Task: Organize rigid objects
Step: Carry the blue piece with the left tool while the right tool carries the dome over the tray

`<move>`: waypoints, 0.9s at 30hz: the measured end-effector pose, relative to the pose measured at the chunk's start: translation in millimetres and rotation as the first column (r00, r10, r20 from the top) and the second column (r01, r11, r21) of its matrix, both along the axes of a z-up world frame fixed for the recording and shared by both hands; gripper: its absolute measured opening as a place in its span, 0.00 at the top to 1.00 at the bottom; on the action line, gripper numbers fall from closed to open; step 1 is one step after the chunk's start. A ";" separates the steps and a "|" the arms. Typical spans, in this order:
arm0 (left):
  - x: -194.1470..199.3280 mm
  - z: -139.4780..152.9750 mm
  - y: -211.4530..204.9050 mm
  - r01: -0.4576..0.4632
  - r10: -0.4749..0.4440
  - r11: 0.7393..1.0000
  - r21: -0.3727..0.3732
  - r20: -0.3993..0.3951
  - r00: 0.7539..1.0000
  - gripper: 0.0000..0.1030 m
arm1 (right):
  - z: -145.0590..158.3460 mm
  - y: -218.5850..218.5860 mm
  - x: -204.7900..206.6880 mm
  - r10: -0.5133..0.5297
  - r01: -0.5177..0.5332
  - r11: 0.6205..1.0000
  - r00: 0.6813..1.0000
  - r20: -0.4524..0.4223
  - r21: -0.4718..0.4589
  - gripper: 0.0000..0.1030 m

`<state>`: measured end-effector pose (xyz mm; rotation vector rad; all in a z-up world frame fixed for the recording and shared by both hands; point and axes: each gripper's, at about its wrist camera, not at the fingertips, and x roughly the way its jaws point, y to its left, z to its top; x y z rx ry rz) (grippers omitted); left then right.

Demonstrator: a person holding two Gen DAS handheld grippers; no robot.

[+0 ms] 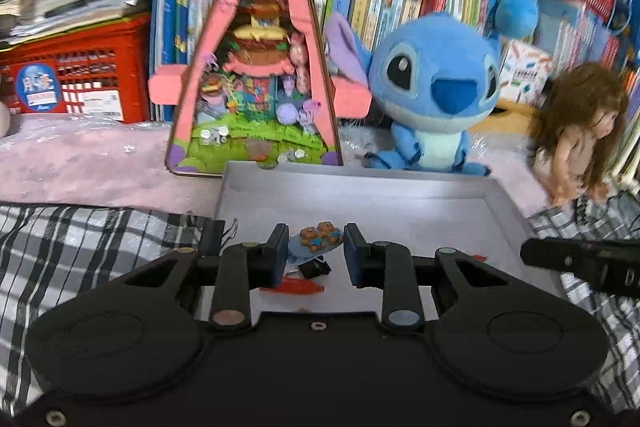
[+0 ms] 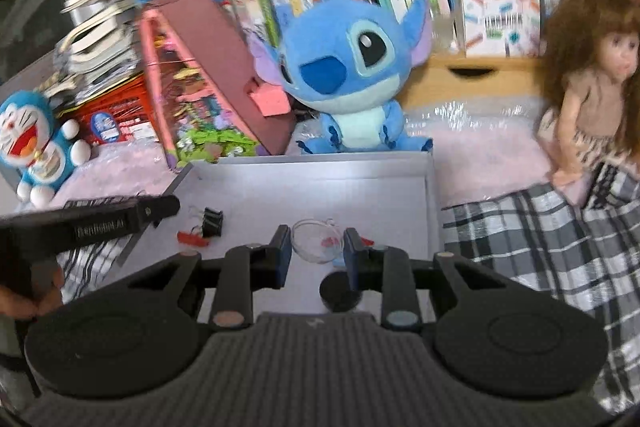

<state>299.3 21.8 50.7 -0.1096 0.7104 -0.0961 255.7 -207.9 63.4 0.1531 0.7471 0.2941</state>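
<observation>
Left wrist view: my left gripper [image 1: 316, 253] pinches the bear hair clip [image 1: 316, 239] above the grey tray [image 1: 400, 187]; a slack hold could drop it onto the binder clip [image 1: 316, 269].

Right wrist view: my right gripper [image 2: 316, 251] clamps a clear glass dish [image 2: 316, 241], slippery. Stitch plush [image 2: 344, 75] crowds the tray's far edge.
</observation>
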 end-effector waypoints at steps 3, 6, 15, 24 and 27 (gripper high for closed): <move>17.5 -7.8 -0.7 -0.012 0.012 1.000 -0.007 -0.035 0.999 0.73 | -6.2 -0.6 25.4 -0.030 0.031 0.999 0.998 -0.057 0.020 0.68; 31.3 -14.9 0.9 -0.027 0.026 0.999 -0.017 -0.054 0.998 0.73 | -15.2 -1.6 40.6 -0.051 0.055 0.998 0.995 -0.088 0.039 0.68; 60.1 -32.3 -1.7 -0.036 0.036 0.999 0.009 -0.075 0.996 0.73 | -40.2 2.8 68.4 -0.065 0.069 0.997 0.990 -0.126 0.029 0.68; 67.5 -37.0 -13.2 0.004 -0.001 0.999 0.051 -0.057 0.998 0.73 | -57.0 8.1 83.1 -0.057 0.057 0.998 0.988 -0.143 -0.004 0.68; 69.6 -38.5 -16.9 0.004 0.001 0.995 0.102 -0.052 0.999 0.73 | -58.8 9.8 84.5 -0.054 0.052 0.998 0.988 -0.144 -0.019 0.68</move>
